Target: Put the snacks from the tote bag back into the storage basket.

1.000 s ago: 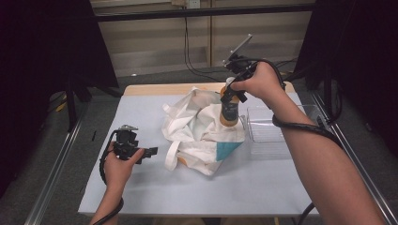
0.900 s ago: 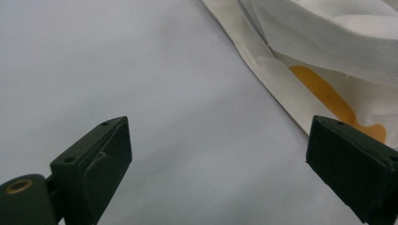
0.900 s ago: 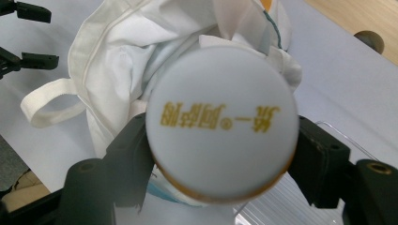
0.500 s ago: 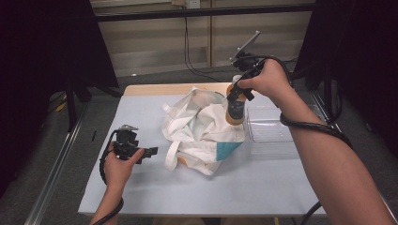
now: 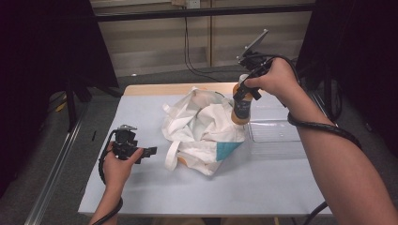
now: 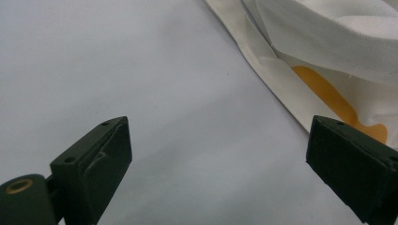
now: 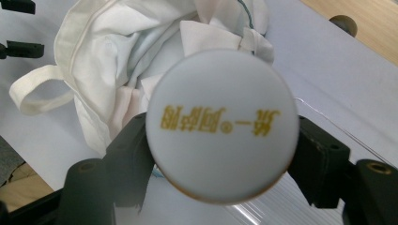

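My right gripper (image 5: 245, 93) is shut on a bottle (image 5: 241, 110) with a dark label and orange contents, held upright in the air above the edge of the bag and the tray. In the right gripper view its white cap (image 7: 221, 125) with gold lettering sits between the two black jaws, which press its neck from both sides. A crumpled white cloth bag (image 5: 202, 129) with teal and orange print lies in the middle of the table. My left gripper (image 5: 151, 151) rests on the table left of the bag, open, with nothing between its fingers (image 6: 98, 159). The bag's strap (image 6: 281, 79) lies just ahead of it.
A clear plastic tray (image 5: 274, 136) stands on the table right of the bag, below the bottle. The pale table (image 5: 141, 187) has a wooden strip at its far edge. Dark curtains and cables stand behind. A metal rail runs along the floor at left.
My right gripper has carried the bottle a little to the right and up, from over the bag toward the clear tray. The left hand has stayed in place.
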`<state>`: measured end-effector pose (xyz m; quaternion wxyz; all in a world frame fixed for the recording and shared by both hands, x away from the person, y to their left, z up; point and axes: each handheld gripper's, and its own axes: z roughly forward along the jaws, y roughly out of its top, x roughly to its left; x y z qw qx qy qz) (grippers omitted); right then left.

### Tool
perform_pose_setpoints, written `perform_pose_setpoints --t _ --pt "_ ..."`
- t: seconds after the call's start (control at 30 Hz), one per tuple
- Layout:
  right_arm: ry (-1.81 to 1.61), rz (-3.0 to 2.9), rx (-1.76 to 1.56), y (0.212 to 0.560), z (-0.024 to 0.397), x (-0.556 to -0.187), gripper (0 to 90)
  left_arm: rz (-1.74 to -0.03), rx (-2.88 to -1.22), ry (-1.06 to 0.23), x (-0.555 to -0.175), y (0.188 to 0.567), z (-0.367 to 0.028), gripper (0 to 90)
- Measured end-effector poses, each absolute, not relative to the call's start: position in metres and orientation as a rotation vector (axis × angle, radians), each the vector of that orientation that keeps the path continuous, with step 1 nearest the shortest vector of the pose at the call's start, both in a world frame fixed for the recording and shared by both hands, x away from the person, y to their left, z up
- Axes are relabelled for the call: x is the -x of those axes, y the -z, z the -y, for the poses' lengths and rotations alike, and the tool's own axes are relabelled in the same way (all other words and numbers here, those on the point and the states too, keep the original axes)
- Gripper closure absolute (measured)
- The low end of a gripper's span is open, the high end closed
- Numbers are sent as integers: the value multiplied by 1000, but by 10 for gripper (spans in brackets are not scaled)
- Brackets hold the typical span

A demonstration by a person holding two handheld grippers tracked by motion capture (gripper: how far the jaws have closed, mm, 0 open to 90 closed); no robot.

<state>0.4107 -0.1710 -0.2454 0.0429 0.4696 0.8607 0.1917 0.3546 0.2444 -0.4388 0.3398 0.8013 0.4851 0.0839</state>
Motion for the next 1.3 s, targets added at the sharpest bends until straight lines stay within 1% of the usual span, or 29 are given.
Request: perform_pose_setpoints --t 0.6,1.3 --pt "-566 -2616 -1472 244 189 -406 304 -1262 -2086 -225 -354 438 -244 72" --pt "-527 -2613 -1506 253 204 -401 304 -1268 -2074 -227 -354 438 -243 72"
